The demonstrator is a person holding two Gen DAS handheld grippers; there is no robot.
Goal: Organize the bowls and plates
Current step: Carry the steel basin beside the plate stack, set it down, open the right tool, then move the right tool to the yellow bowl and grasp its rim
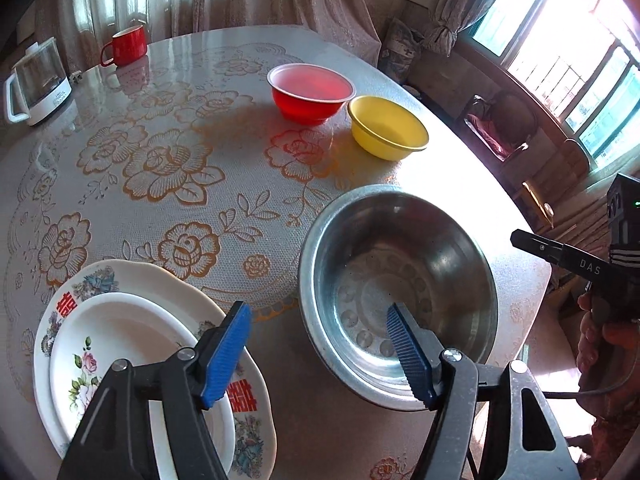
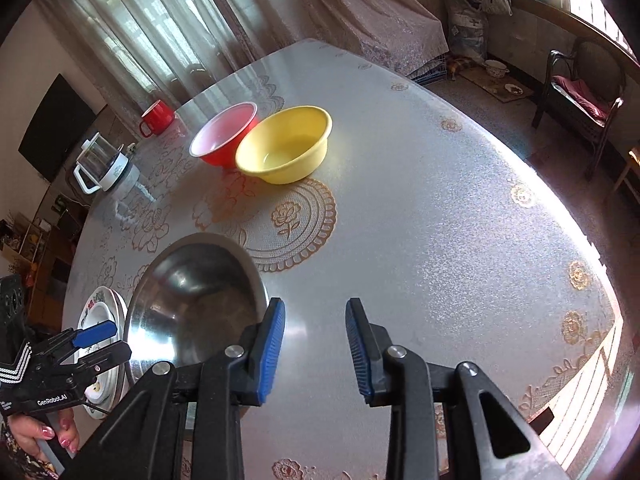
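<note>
A steel bowl [image 1: 440, 240] [image 2: 180, 276] stands empty on the round table near its front edge. Left of it a small white floral plate [image 1: 120, 332] lies on a larger patterned plate [image 1: 100, 276]; the stack [image 2: 100, 308] also shows in the right wrist view. Farther back, a red bowl [image 1: 310, 94] [image 2: 224, 136] and a yellow bowl [image 1: 386, 128] [image 2: 284, 144] sit side by side. My left gripper [image 1: 318, 312] is open above the steel bowl's left rim and holds nothing. My right gripper [image 2: 315, 304] is open just right of that bowl, over bare table.
A red mug [image 1: 126, 44] and a glass kettle [image 1: 36, 80] stand at the table's far left. The table [image 2: 440, 220] has a lace-patterned cover, bare on its right half. A chair [image 2: 580, 92] stands by the window beyond the table.
</note>
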